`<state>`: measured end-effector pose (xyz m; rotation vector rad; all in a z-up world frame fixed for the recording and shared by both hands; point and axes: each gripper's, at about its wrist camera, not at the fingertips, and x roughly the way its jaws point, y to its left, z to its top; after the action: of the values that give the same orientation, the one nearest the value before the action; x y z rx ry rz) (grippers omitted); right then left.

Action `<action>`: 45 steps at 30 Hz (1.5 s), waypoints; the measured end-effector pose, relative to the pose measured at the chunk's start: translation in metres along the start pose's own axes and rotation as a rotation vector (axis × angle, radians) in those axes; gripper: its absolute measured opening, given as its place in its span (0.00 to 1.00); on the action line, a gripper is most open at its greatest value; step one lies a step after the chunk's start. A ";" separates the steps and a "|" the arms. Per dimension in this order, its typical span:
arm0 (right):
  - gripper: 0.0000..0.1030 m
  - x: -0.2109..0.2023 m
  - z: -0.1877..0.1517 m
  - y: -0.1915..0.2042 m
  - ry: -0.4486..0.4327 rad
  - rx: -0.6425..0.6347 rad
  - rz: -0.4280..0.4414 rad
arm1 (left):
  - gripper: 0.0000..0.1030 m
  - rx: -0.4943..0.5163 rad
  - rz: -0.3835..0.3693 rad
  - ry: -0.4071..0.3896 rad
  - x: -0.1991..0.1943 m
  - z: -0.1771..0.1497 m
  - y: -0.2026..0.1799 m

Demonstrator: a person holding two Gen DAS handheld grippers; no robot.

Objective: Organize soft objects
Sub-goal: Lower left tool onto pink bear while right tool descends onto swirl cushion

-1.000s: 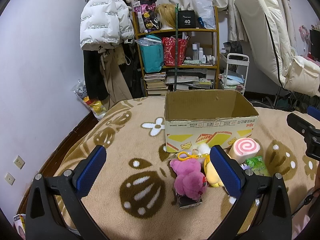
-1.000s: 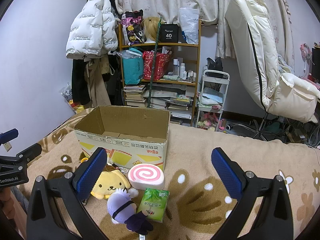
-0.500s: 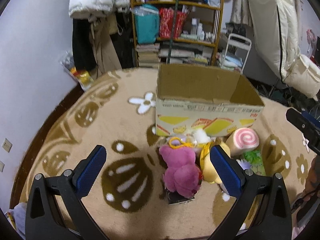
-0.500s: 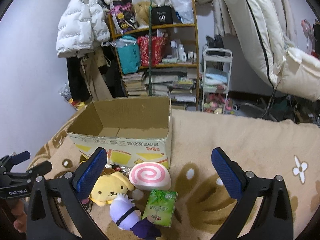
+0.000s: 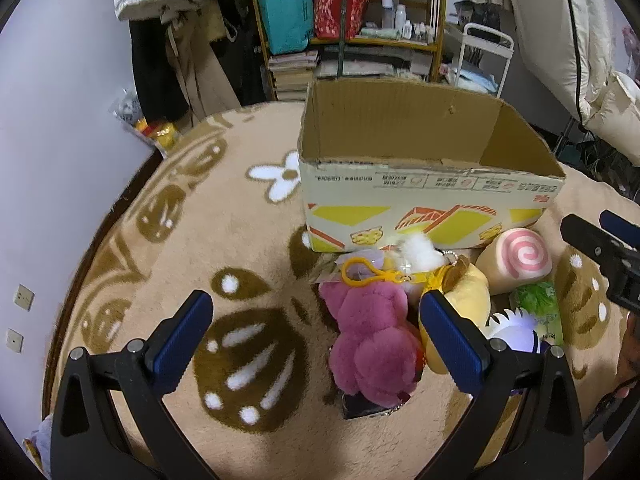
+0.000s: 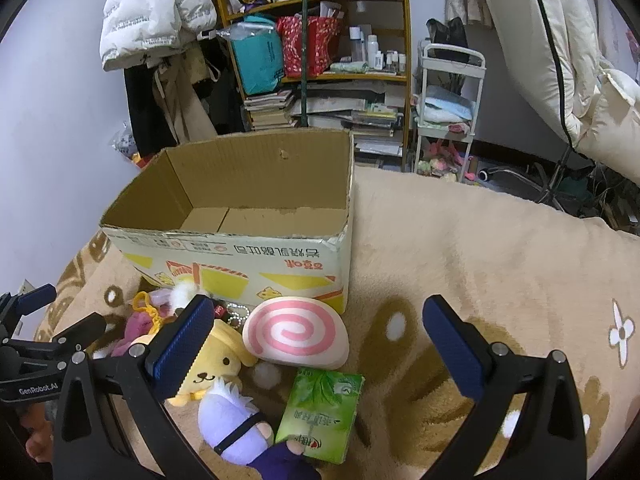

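An open, empty cardboard box stands on a beige blanket. In front of it lies a pile of soft toys: a pink plush bear with a yellow clip, a yellow dog plush, a pink-swirl roll cushion, a purple-white doll and a green tissue pack. My left gripper is open, above and just left of the bear. My right gripper is open above the roll cushion and tissue pack.
A cluttered shelf, a white trolley, hanging coats and a white chair stand behind the blanket. The blanket's edge drops off at left by a wall. The right gripper shows at the right edge of the left wrist view.
Both grippers have tilted down and moved closer to the toy pile; the box and toys now look larger. Both stay open. No toy has moved.
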<state>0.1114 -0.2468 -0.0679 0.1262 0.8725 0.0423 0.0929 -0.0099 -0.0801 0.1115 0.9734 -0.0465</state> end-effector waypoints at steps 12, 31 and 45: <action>1.00 0.035 0.001 0.004 0.080 -0.034 -0.020 | 0.99 -0.039 -0.074 0.155 0.033 -0.007 0.003; 1.00 0.071 0.000 0.005 0.168 -0.031 0.004 | 0.98 -0.044 -0.128 0.258 0.063 -0.015 -0.009; 0.92 0.081 -0.009 0.008 0.193 -0.034 0.042 | 0.52 0.006 -0.146 0.282 0.065 -0.018 -0.019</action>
<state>0.1570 -0.2314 -0.1339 0.1101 1.0612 0.1095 0.1132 -0.0260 -0.1452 0.0531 1.2626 -0.1717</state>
